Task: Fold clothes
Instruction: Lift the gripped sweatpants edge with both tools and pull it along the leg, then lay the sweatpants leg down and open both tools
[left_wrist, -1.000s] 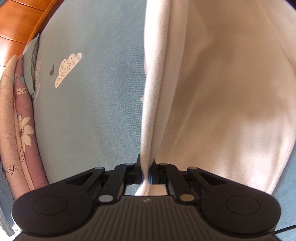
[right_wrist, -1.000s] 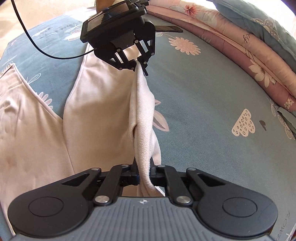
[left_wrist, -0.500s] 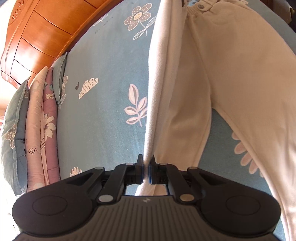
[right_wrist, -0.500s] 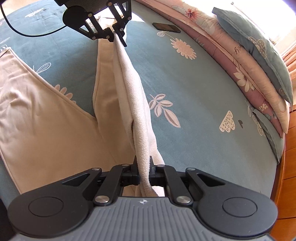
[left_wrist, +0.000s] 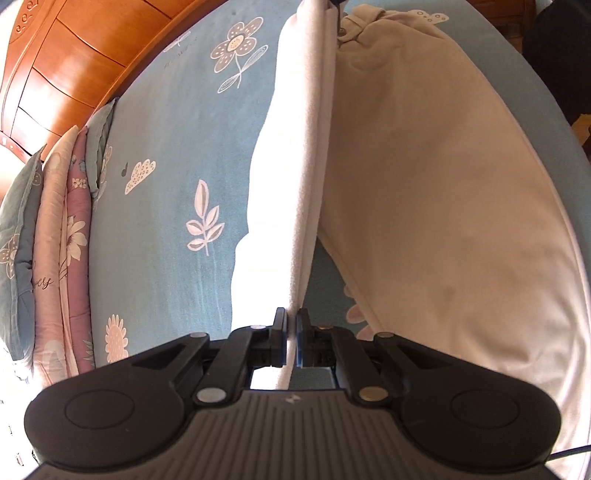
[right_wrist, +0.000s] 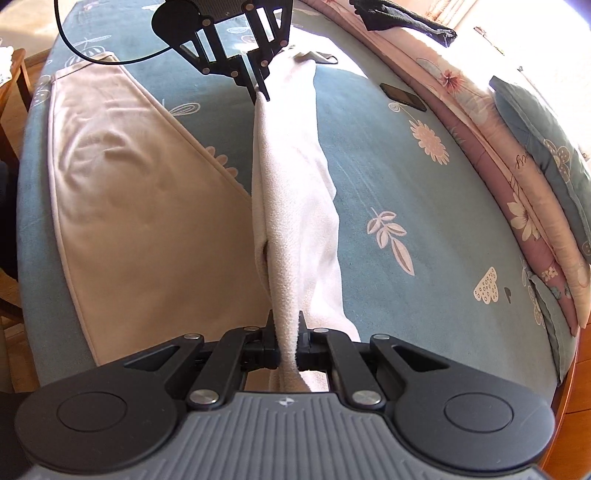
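Hand-held gripper, left (left wrist view): left hand-held gripper (left_wrist: 291, 341) has its jaws pinched together on the edge of the cream trousers (left_wrist: 443, 206), down at 6 o'clock in the frame.
Trousers, left wrist view: one leg is lifted into a taut band (left_wrist: 306, 147) running from 6 o'clock straight up to 12 o'clock, where the tip of the other gripper just peeks in. The other leg lies flat on the bed (left_wrist: 166, 229), spreading out toward 3 o'clock. Waistband with a button sits near 1 o'clock.
Background, left wrist view: rolled quilts (left_wrist: 62, 240) at 9 o'clock, wooden headboard (left_wrist: 74, 55) at 10 to 11 o'clock.
Hand-held gripper, right (right wrist view): right hand-held gripper (right_wrist: 287, 347) is clamped on the fleecy inside of that same leg at 6 o'clock. Fabric bunches thickly between the pads.
Other end, right wrist view: the left gripper shows at 12 o'clock, gripping the far end, so the leg hangs between the two like a hammock, clear of the bed in the middle.
Flat leg, right wrist view: flat trouser leg (right_wrist: 140, 206) lies out toward 9 o'clock.
Extras, right wrist view: a phone (right_wrist: 403, 96) on the bed at 1 o'clock, well apart from the cloth.
Step in hand: looks like the lengthwise fold, carrying one leg over onto the other.
Next move: I'd say both grips need to travel sideways together toward the flat leg, keep the band taut and level, line up the edges, lower it, then let go. Uneven tension would probably leave a twist.
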